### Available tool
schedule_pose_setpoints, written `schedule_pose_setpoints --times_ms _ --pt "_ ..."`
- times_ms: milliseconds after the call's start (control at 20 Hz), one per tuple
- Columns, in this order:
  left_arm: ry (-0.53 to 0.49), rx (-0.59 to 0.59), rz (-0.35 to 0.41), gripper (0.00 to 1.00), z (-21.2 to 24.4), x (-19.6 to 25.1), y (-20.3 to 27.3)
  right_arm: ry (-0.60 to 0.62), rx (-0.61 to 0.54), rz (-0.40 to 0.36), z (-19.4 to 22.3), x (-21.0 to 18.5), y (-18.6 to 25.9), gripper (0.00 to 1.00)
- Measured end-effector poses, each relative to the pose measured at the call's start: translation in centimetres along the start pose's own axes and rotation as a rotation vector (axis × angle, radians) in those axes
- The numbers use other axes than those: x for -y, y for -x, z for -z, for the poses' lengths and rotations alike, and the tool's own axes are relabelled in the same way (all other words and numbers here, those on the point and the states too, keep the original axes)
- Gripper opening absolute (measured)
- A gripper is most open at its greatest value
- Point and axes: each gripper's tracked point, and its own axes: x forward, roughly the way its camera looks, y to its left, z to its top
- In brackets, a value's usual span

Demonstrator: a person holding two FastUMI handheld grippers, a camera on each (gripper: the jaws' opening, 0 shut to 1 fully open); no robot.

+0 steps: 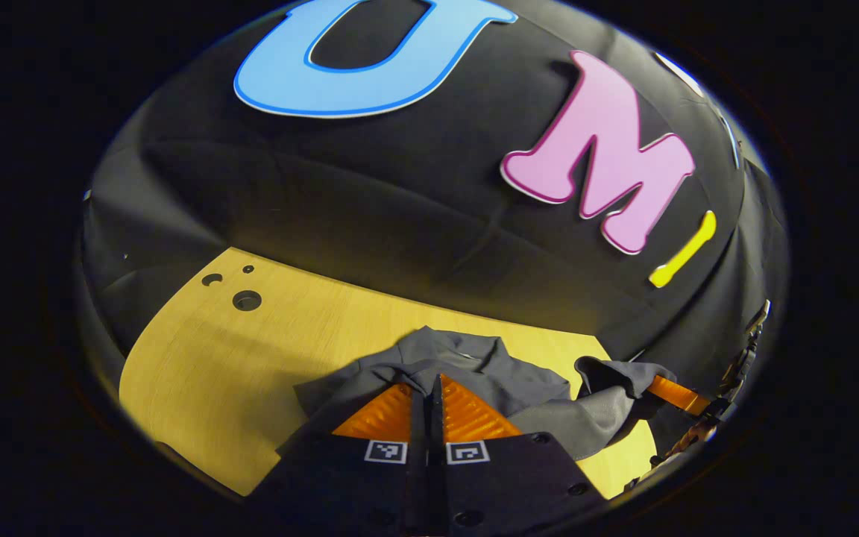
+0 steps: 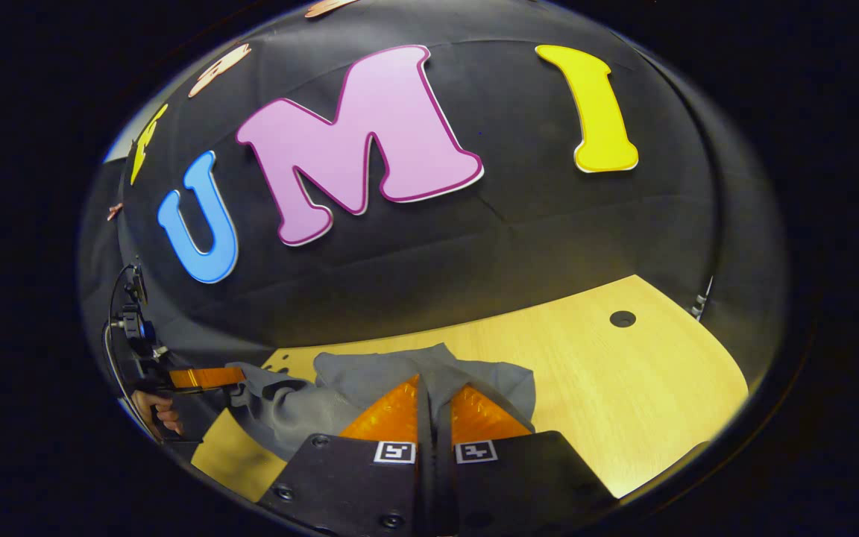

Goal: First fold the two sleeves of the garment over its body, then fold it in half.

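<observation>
Garment (image 1: 504,384): soft grey woven cloth, matt, creased, at lower centre of frame. Table (image 2: 623,388): pale wood-grain surface, smooth, slight sheen. Fingers (image 2: 400,410): ribbed plastic, semi-gloss, at bottom centre.

table (image 1: 198,365): light wood, round holes | on it: grey garment (image 1: 489,380)

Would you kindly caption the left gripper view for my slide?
Left tool shut on the grey garment over the wooden table; right tool grips its far edge.
</observation>
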Motion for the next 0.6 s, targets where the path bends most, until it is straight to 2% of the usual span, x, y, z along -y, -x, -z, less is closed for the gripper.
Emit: schedule_pose_setpoints --times_ms 250,600 --pt "0.011 -0.028 -0.039 0.05 0.6 -2.3 -5.1 0.002 -0.030 0.034 1.4 2.8 -4.6 0.05" --pt "-0.069 -0.117 -0.097 0.05 3.8 -4.9 -12.2 0.010 -0.108 0.080 5.9 5.9 -11.2 0.05"
